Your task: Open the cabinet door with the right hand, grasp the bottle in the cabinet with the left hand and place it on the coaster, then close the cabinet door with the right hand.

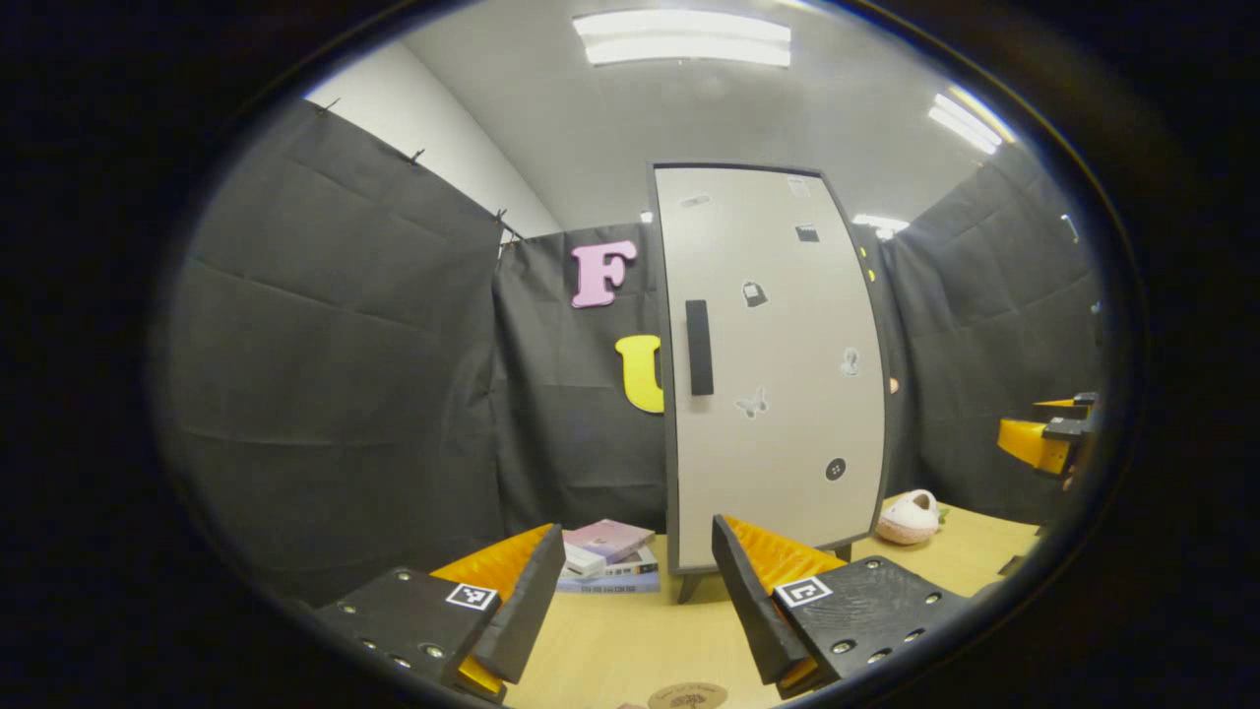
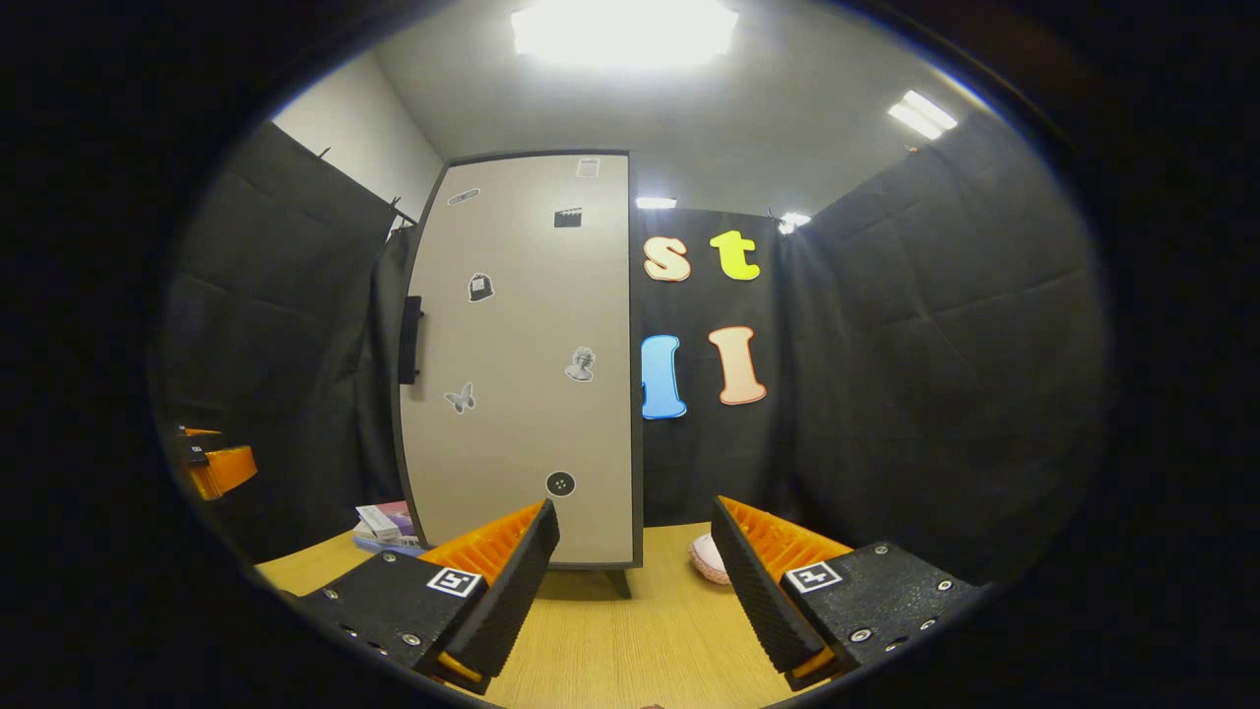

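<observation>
Left gripper view: flat, smooth cabinet door (image 1: 773,364) above woodgrain table (image 1: 630,640).

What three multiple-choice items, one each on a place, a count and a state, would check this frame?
1. Where is the stack of books?
A. left of the cabinet in the left gripper view
B. on top of the cabinet
C. on the coaster

2. How many handles does the cabinet door show?
A. none
B. one
C. three

3. What state is the cabinet door in?
A. shut
B. wide open
C. taken off

Answers: 1 A, the books lie by the cabinet's left foot; 2 B, one dark bar near the door's left edge; 3 A, the door covers the front, so the inside is hidden.
</observation>
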